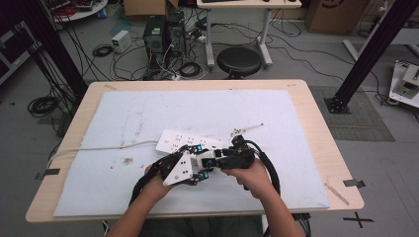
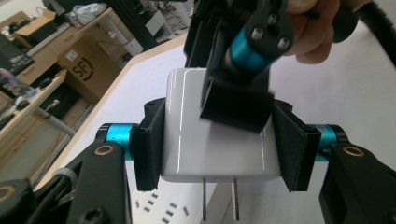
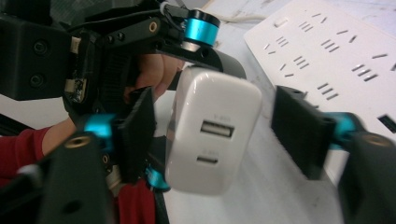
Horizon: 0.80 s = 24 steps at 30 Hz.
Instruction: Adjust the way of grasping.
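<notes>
A white USB charger (image 2: pixel 196 140) with two metal prongs sits clamped by its sides in my left gripper (image 2: pixel 219 144), which is shut on it. In the high view both grippers meet over the mat's near middle, left gripper (image 1: pixel 196 170) and right gripper (image 1: pixel 217 158) tip to tip. My right gripper (image 3: pixel 219 130) brackets the same charger (image 3: pixel 210 135), whose USB ports face its camera. Its left pad lies near the charger's side and its right pad stands apart with a gap. A white power strip (image 1: pixel 185 140) lies just beyond, sockets up (image 3: pixel 327 42).
The strip's white cable (image 1: pixel 99 148) runs left off the pale blue mat (image 1: pixel 148 113). A small white bracket (image 1: pixel 244 130) lies right of the strip. The person's forearms enter from the near table edge. A black stool (image 1: pixel 239 60) stands beyond the table.
</notes>
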{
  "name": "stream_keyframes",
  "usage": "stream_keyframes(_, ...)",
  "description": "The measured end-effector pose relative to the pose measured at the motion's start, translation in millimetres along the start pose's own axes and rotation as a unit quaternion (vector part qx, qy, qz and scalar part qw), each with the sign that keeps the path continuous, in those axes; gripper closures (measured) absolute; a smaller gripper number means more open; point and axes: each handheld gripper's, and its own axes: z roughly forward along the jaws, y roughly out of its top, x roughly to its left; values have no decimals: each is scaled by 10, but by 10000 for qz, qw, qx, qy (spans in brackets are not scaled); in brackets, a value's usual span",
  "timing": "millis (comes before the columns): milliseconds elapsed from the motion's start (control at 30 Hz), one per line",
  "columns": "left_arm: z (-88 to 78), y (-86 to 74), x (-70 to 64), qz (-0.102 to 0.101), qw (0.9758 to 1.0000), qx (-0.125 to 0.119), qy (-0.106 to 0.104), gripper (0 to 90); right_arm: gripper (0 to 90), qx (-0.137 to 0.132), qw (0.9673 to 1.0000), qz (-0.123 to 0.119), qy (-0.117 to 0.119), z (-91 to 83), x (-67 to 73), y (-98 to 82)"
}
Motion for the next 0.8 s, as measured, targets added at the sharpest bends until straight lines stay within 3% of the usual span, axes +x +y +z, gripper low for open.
stream_keyframes(267, 7, 9, -1, 6, 10000, -41, 3, 425, 462, -98, 9998, 15, 193, 0, -29, -14)
stream_keyframes(467, 27, 6, -7, 80, 9999, 59, 68, 425, 548, -31, 9996, 20, 263, 14, -45, -33)
stream_keyframes(667, 49, 3, -27, 222, 9996, 172, 103, 423, 604, 53, 9994, 217, 273, 34, -74, -37)
stream_keyframes(800, 68, -1, -16, 165, 9996, 207, 70, 417, 626, 70, 9992, 290, 249, 25, -70, -35)
